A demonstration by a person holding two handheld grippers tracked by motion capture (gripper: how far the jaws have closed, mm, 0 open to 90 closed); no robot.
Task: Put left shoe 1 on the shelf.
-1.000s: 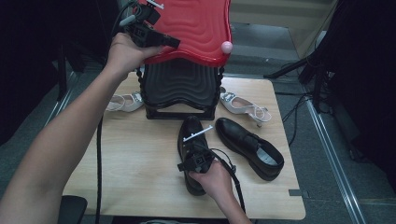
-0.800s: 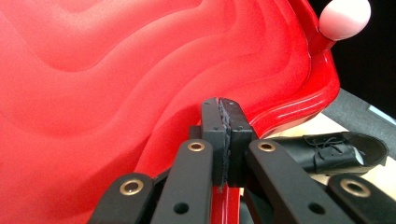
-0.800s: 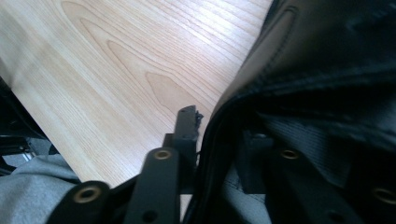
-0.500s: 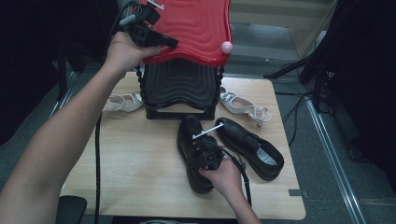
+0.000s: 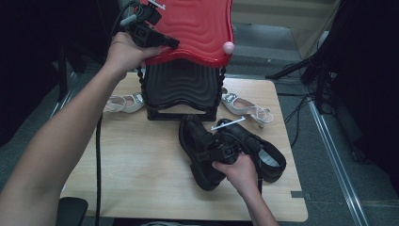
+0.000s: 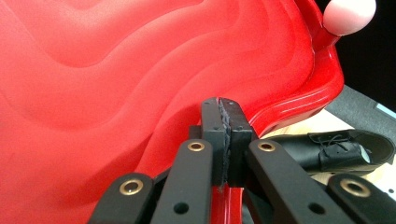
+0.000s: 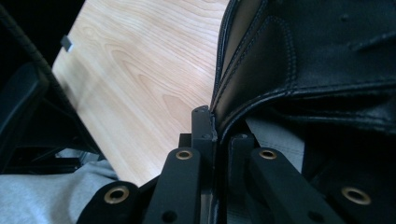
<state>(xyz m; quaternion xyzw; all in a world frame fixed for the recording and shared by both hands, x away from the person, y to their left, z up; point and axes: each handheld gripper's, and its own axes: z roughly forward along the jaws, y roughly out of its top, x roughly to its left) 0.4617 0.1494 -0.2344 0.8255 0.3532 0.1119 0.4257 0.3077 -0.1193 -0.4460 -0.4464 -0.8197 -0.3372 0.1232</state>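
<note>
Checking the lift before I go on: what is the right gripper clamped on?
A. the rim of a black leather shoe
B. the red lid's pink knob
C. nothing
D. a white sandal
A: in the right gripper view the right gripper pinches the collar edge of the black leather shoe, one jaw outside it and one inside.

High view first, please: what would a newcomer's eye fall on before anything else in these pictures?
The big red wavy lid stands raised at the far side of the table, over a black ribbed box, with the left claw clamped on its edge. Next come the two black shoes near the front right, where the right claw, its jaws just closed, pinches the collar of one. Pale sandals flank the box.
</note>
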